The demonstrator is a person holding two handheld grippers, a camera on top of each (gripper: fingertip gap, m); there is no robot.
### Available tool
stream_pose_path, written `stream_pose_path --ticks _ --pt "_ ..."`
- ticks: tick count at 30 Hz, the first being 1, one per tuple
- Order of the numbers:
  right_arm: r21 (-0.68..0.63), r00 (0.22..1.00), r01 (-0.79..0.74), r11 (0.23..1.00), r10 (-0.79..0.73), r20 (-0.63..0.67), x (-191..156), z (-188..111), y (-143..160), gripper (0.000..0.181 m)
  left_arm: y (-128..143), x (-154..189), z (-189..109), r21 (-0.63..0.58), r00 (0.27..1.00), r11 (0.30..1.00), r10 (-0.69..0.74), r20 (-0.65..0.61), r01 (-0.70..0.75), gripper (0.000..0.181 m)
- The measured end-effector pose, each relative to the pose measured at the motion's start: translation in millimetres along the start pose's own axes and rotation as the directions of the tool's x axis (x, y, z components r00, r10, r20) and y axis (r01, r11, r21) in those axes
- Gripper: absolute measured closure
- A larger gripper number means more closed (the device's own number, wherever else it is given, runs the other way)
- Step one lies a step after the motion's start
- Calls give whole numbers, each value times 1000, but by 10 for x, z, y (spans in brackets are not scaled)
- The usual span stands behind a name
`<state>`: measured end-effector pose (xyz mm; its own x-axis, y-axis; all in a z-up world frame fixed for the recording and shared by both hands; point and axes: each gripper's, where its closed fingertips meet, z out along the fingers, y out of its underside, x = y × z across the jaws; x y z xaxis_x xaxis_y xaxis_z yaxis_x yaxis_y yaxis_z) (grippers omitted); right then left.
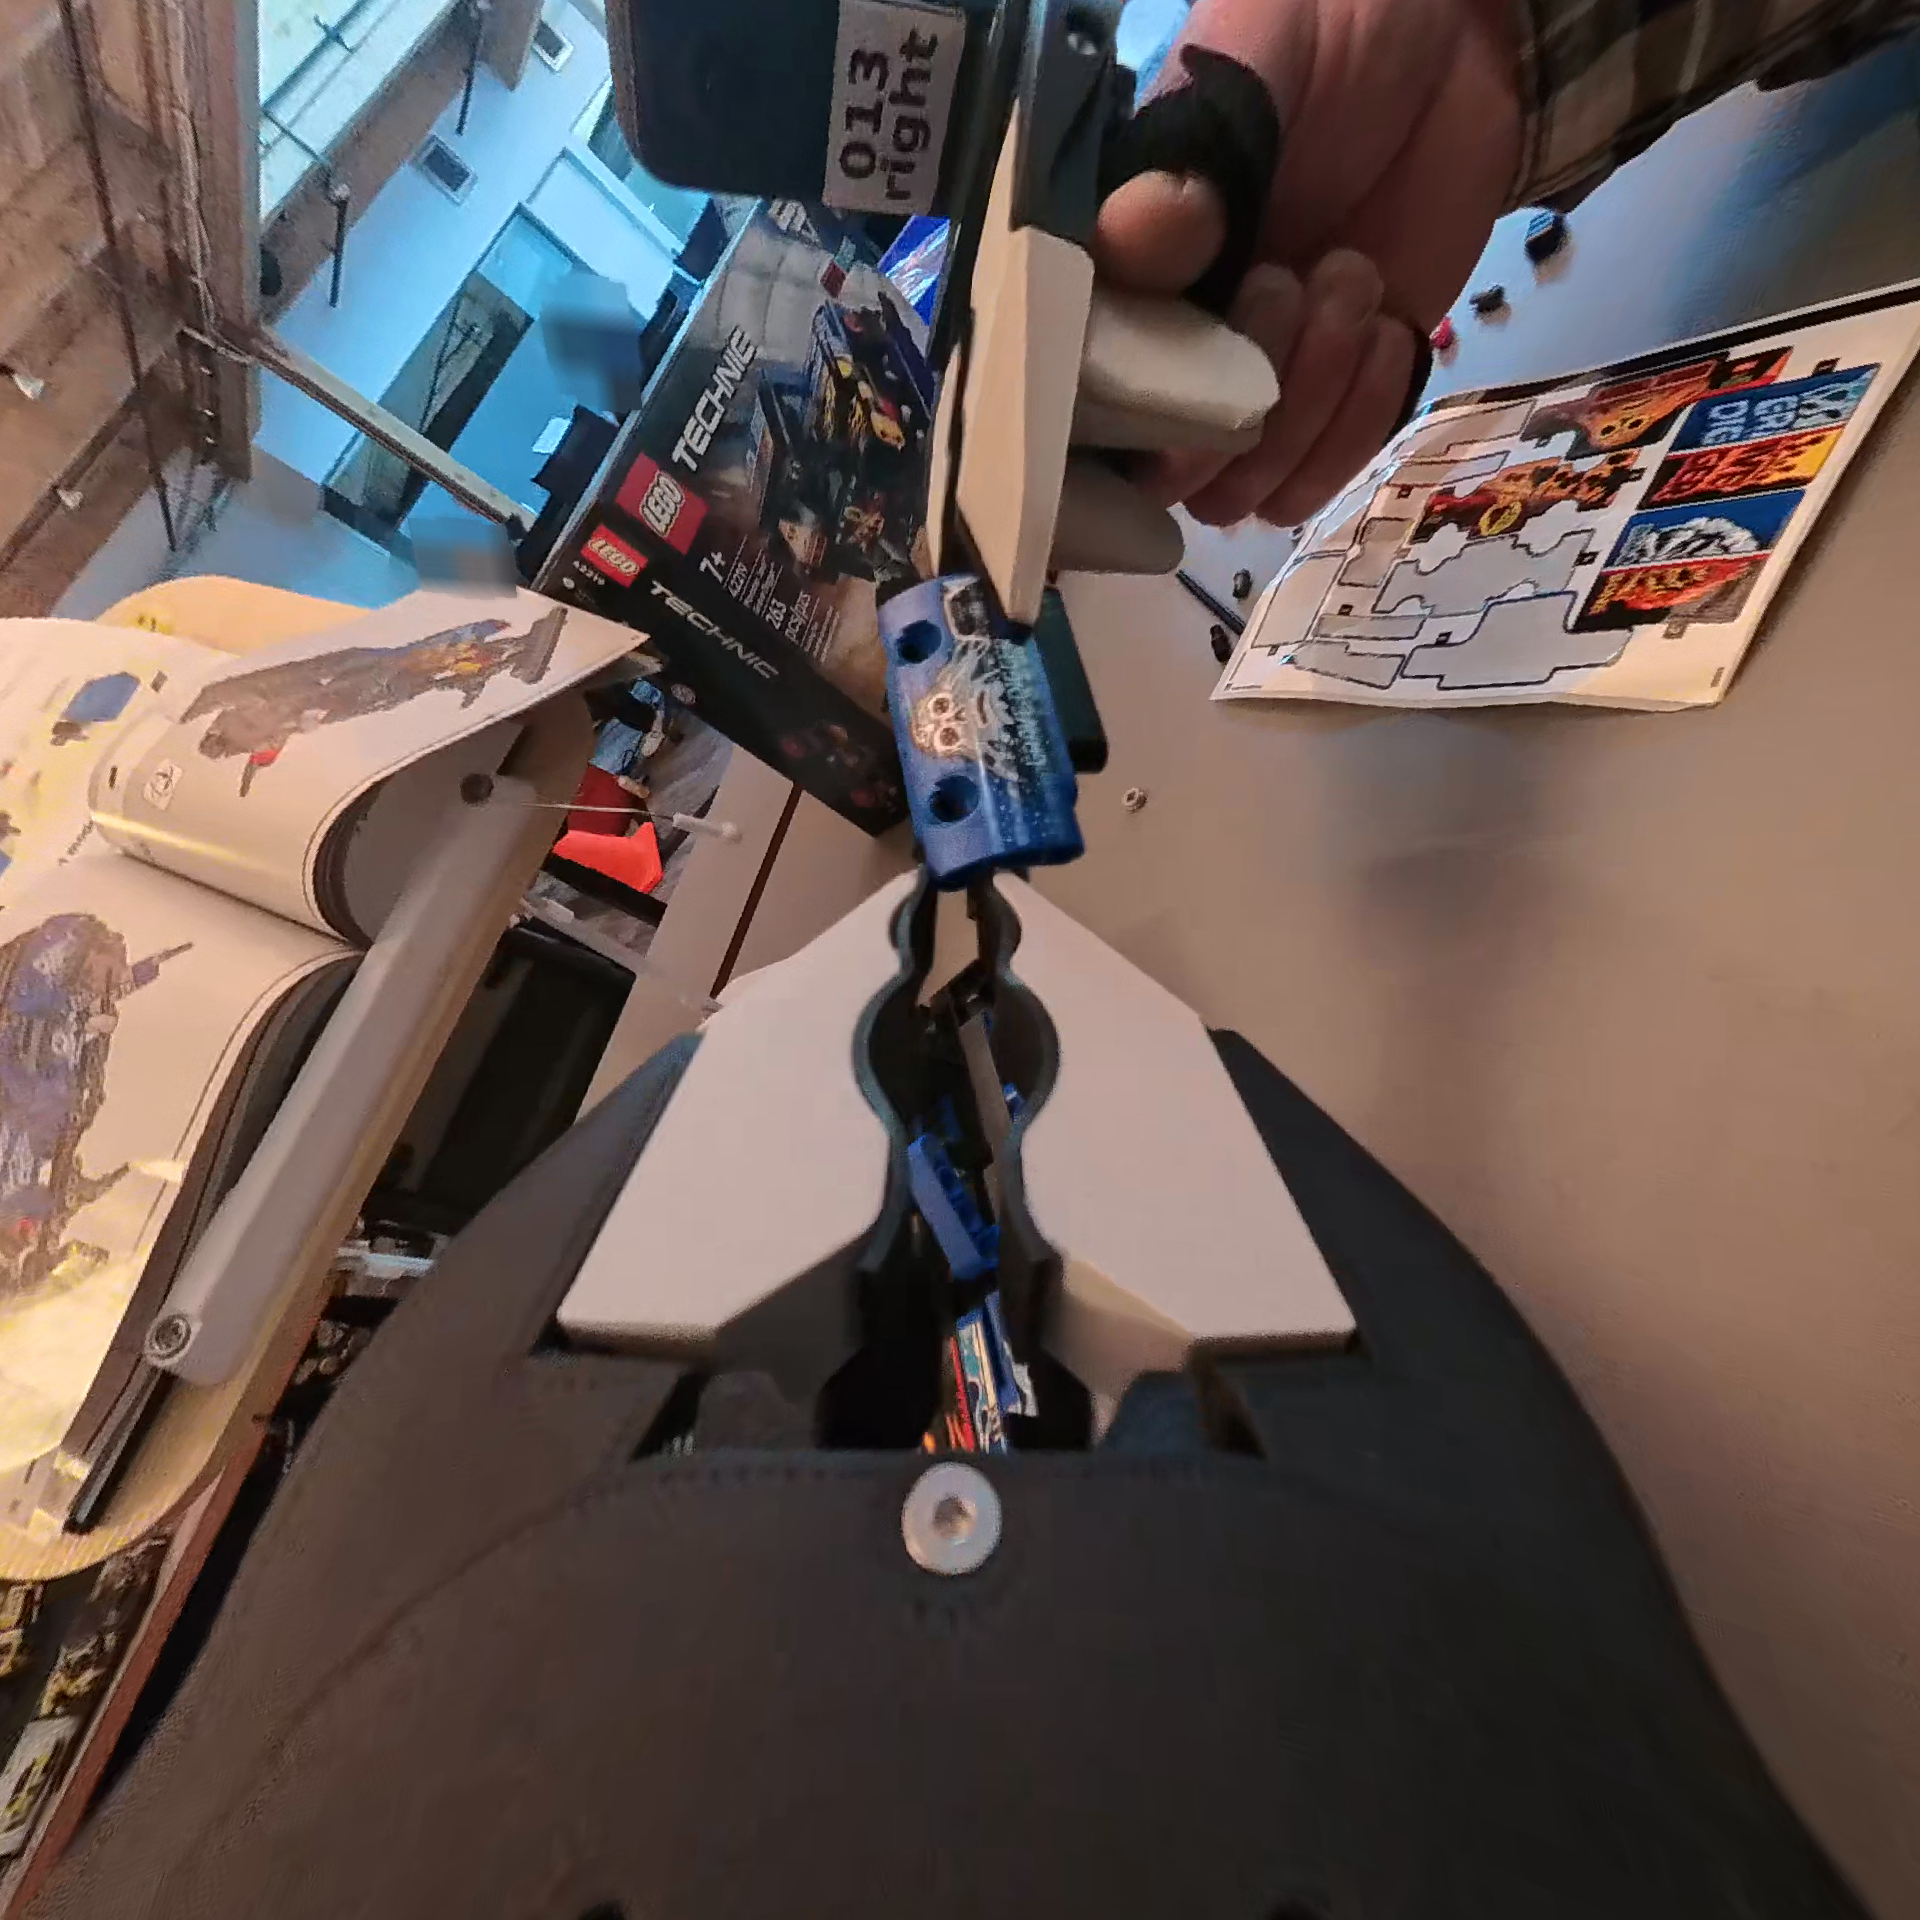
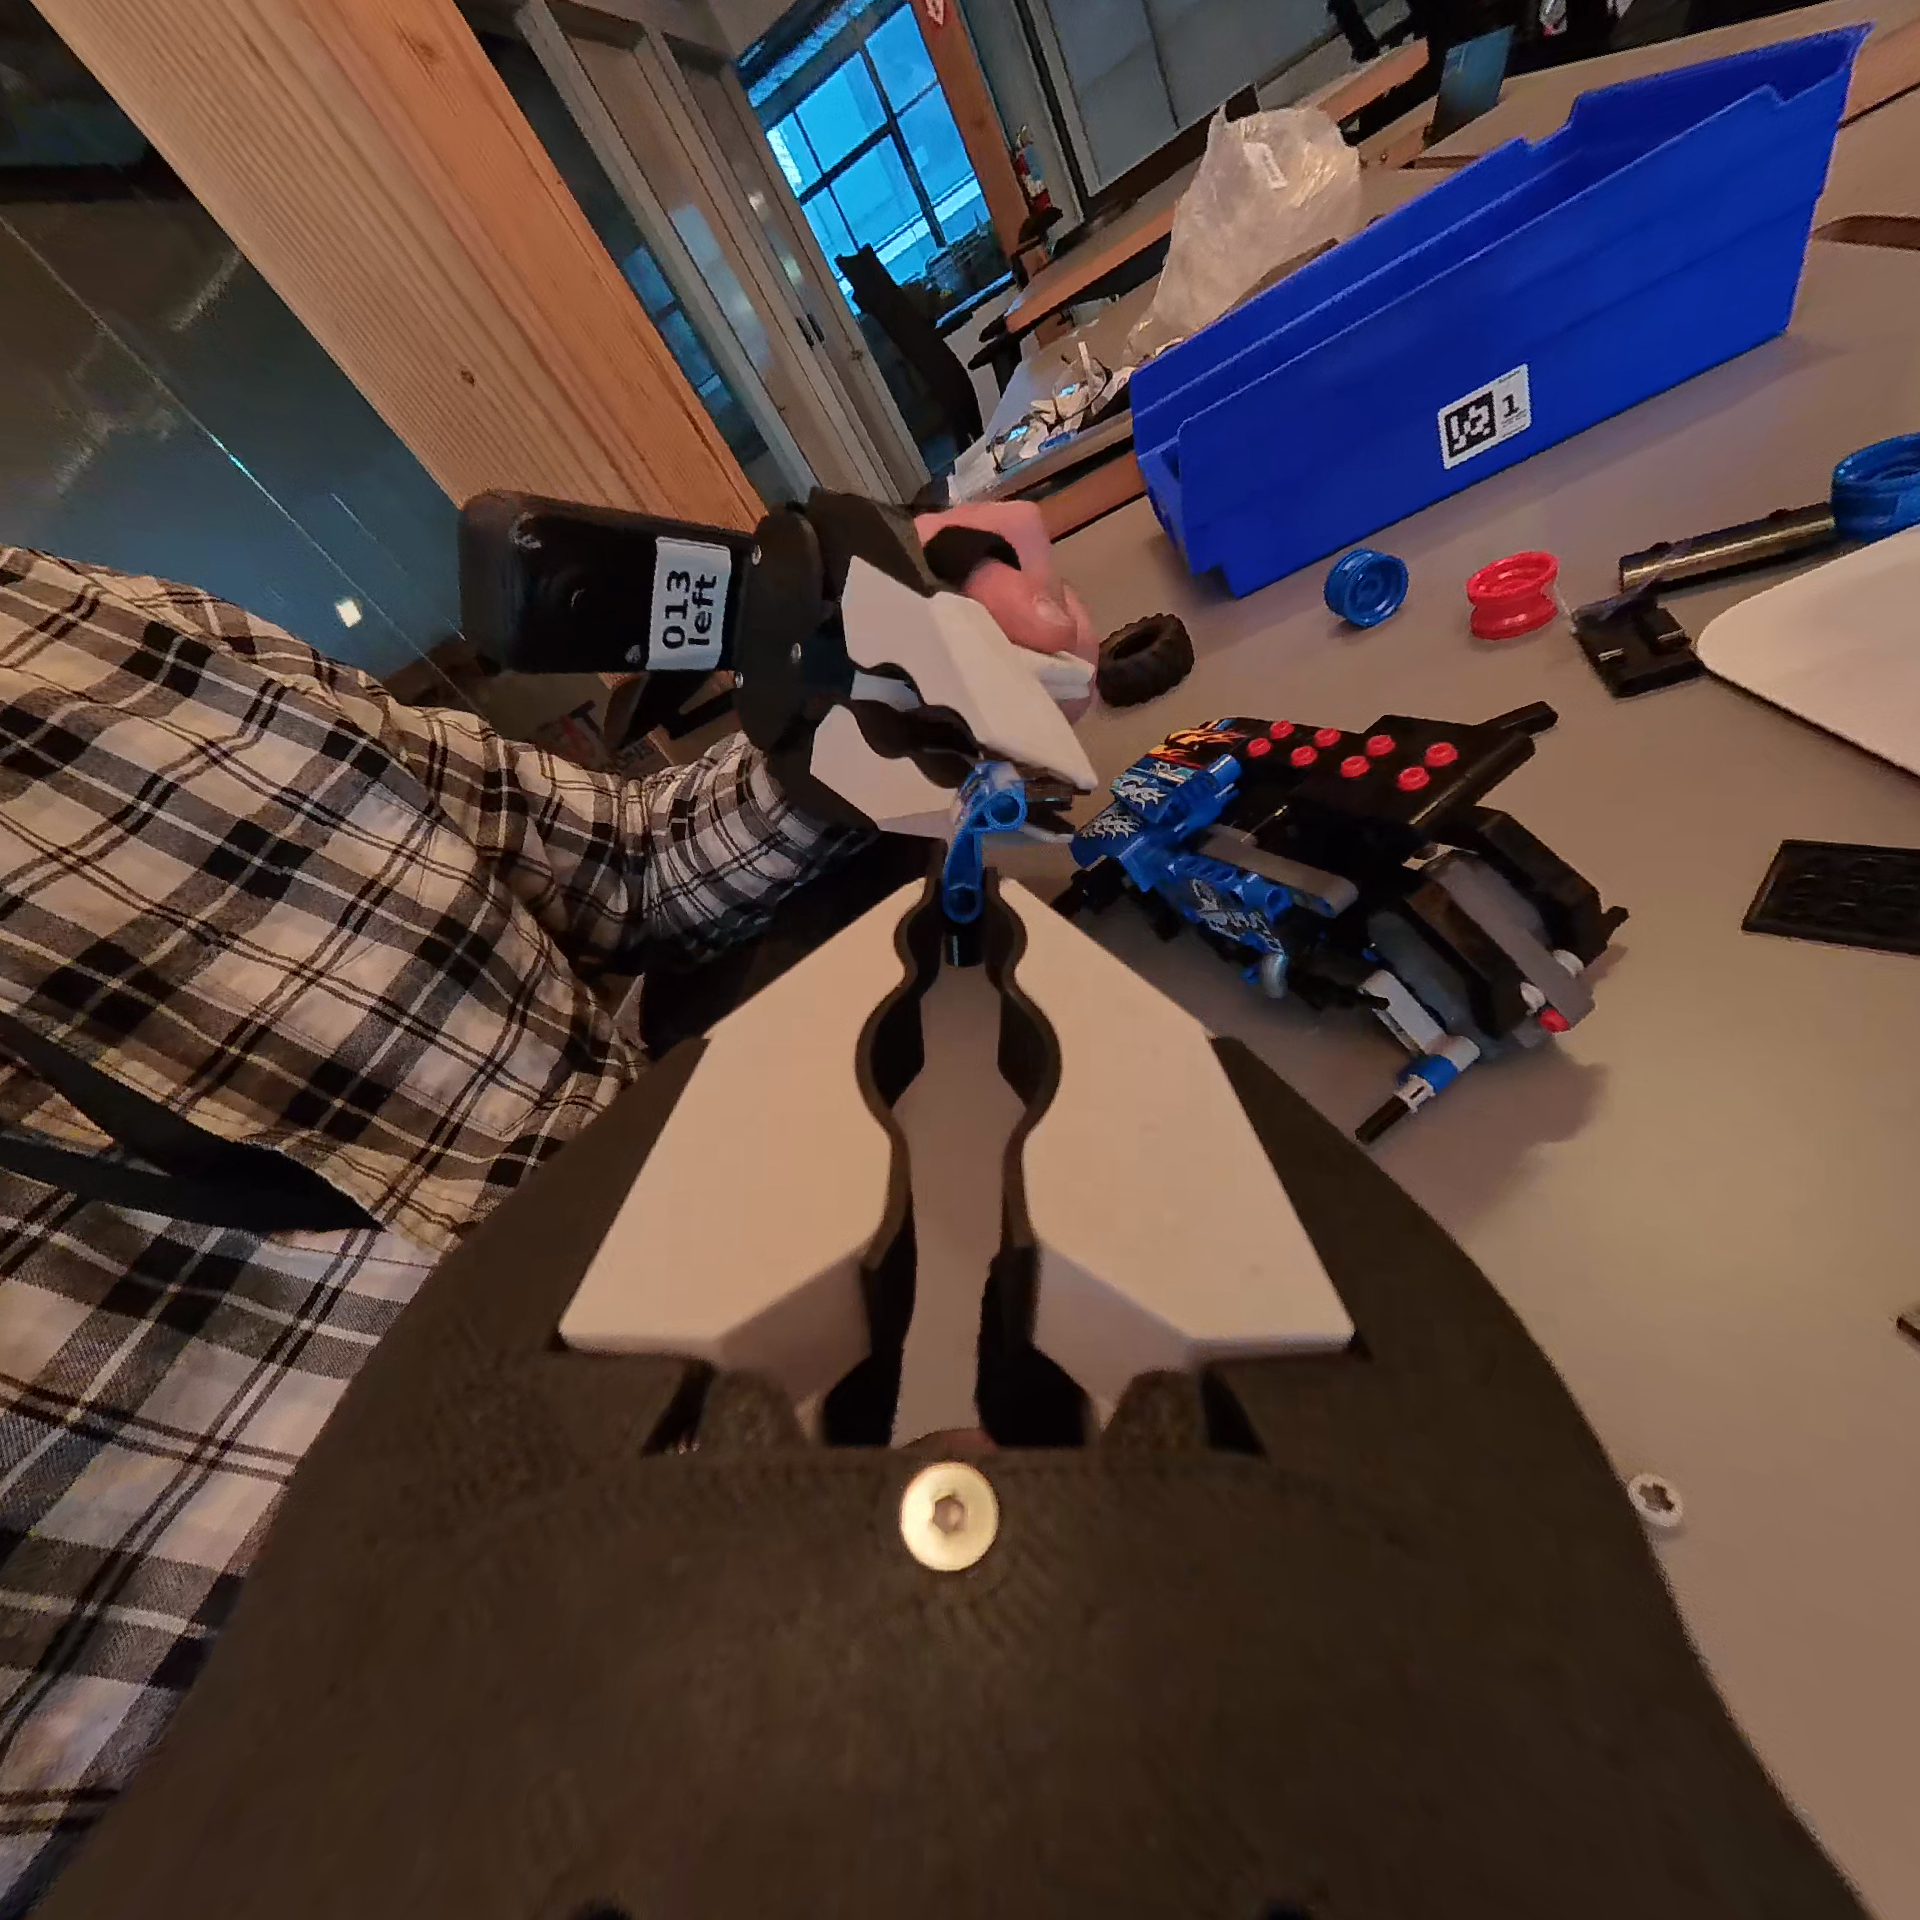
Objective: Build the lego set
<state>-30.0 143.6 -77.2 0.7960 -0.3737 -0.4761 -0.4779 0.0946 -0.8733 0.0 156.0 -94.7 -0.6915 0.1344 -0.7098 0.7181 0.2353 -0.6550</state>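
My left gripper (image 1: pixel 961 904) is shut on a small blue Lego sub-assembly (image 1: pixel 977 727). Its stickered blue panel sticks out past the fingertips, and more blue and black parts sit between the fingers. My right gripper (image 2: pixel 961 904) meets it from the far end and is shut on a blue beam (image 2: pixel 966 857) of the same sub-assembly, above a black pin. In the left wrist view the right gripper (image 1: pixel 1003 592) pinches the panel's far edge. The left gripper (image 2: pixel 1049 774) also shows in the right wrist view. The half-built blue and black truck (image 2: pixel 1330 873) lies on the table (image 2: pixel 1662 1299) just behind.
An open instruction booklet (image 1: pixel 208 935) on a stand, the Lego box (image 1: pixel 748 540) and a sticker sheet (image 1: pixel 1558 540) are nearby. A blue bin (image 2: pixel 1507 312), a blue rim (image 2: pixel 1366 587), a red rim (image 2: pixel 1512 592), a black tyre (image 2: pixel 1143 660) and a black panel (image 2: pixel 1839 894) lie around the truck. There is about 4 cm between the tips of the two grippers. The red rim (image 2: pixel 1512 592) lies around 25 cm away from my left fingertips.
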Motion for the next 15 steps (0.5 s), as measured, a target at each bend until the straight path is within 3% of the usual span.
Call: stream_pose_path --ticks 9,15 --pt "0 1000 -17 1000 17 -25 66 -20 11 174 18 13 23 -11 1000 1000 -10 -8 10 178" --pt "-41 989 84 996 -88 -118 102 -15 15 171 32 34 52 -23 999 999 -29 -20 29 178"
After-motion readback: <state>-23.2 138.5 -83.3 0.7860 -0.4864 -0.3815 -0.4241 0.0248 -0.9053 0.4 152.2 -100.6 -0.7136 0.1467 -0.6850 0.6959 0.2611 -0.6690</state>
